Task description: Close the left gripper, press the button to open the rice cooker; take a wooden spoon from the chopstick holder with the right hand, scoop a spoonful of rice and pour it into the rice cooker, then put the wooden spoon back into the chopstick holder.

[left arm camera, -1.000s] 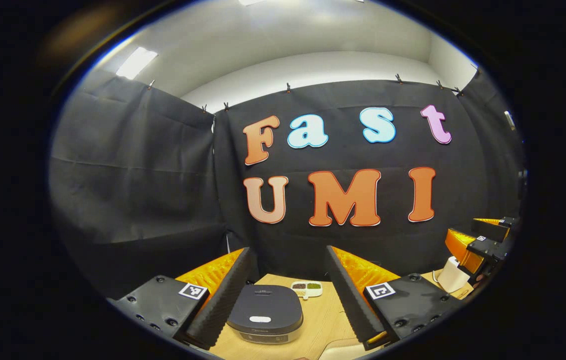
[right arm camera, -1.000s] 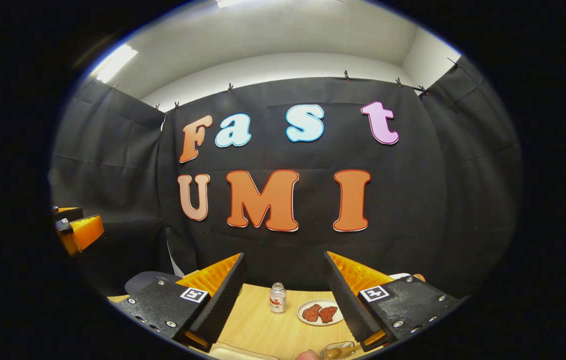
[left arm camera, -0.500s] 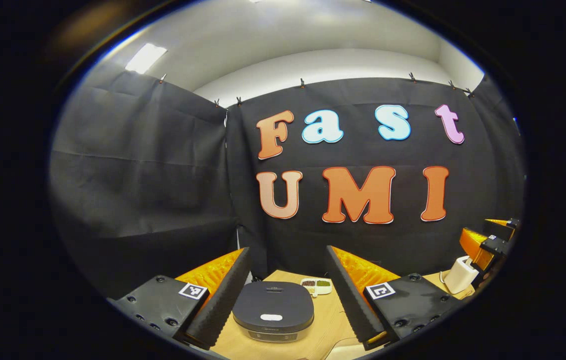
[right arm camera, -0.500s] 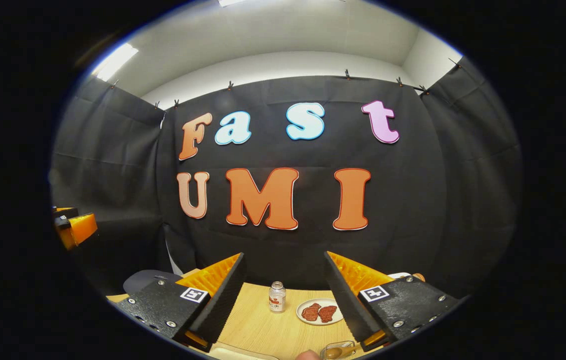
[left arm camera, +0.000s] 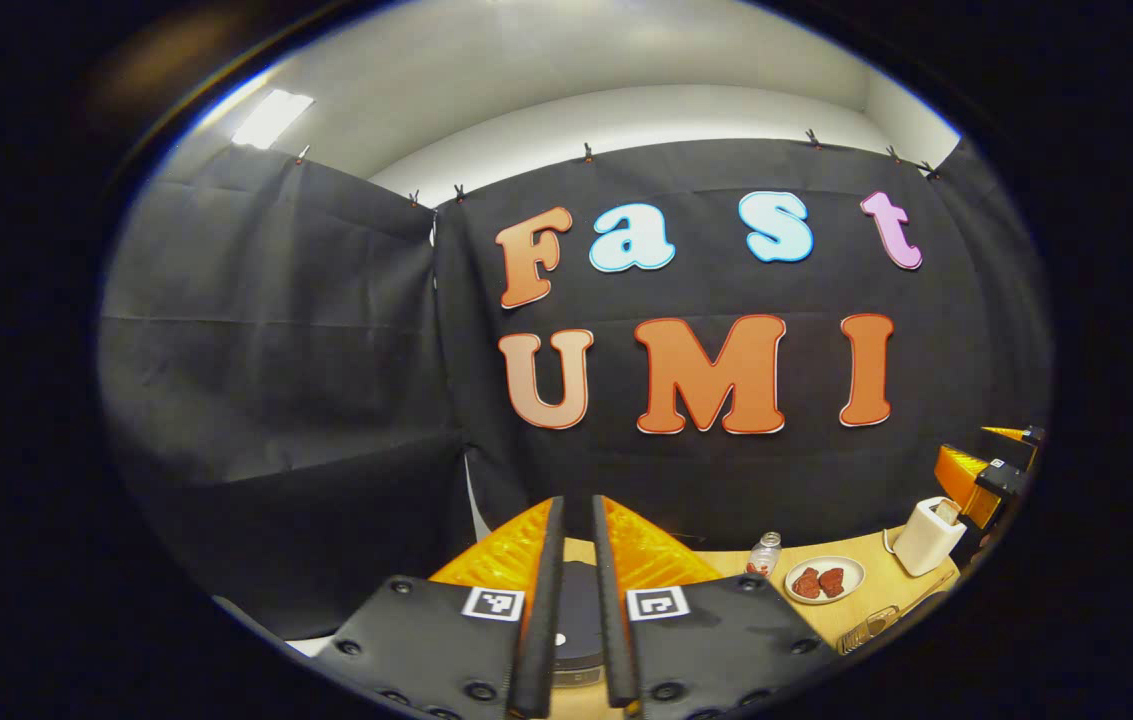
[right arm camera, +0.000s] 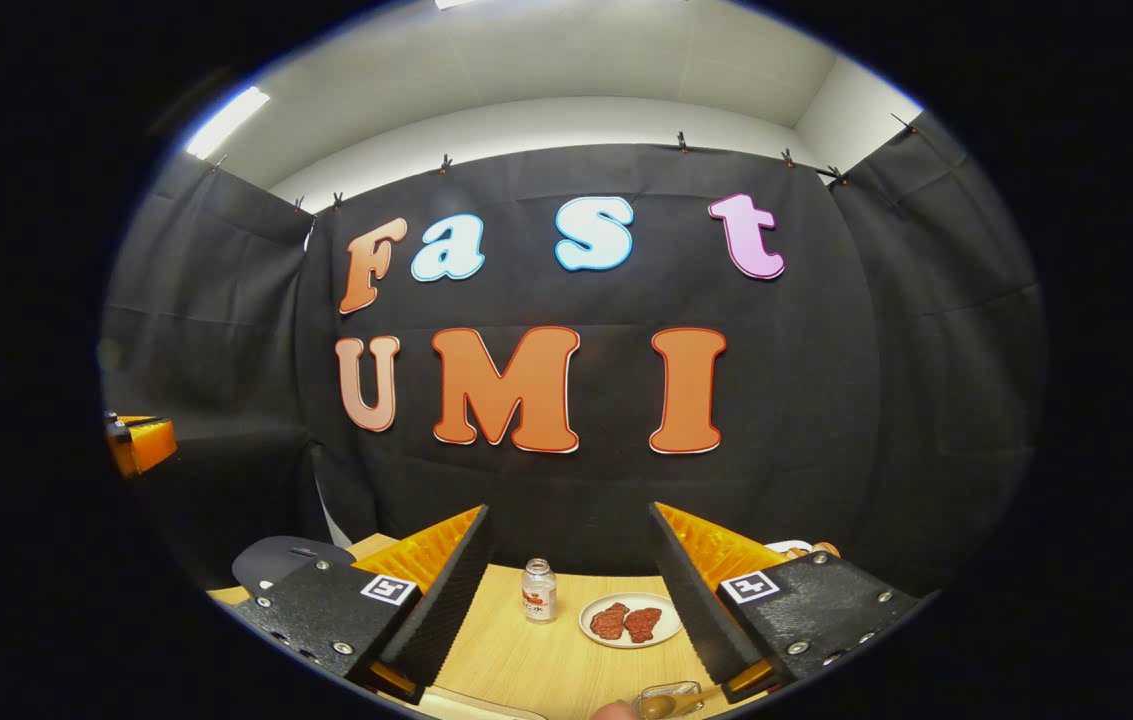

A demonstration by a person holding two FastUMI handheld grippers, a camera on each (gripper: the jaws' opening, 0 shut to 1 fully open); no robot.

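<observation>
In the left gripper view, the left gripper (left arm camera: 573, 600) has its fingers drawn nearly together, a narrow gap between them. The dark rice cooker (left arm camera: 574, 625), lid down, shows through that gap, just beyond the tips. Off to its right stand a small bottle (left arm camera: 766, 553), a plate of red food (left arm camera: 824, 581) and a white chopstick holder (left arm camera: 926, 535). In the right gripper view, the right gripper (right arm camera: 568, 600) is spread wide and empty, the wooden table (right arm camera: 546, 660) below it.

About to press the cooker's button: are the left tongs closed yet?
Nearly shut, nothing between them. In the left gripper view the left tongs show only a narrow slit, with the rice cooker visible through it, lid still down.
</observation>
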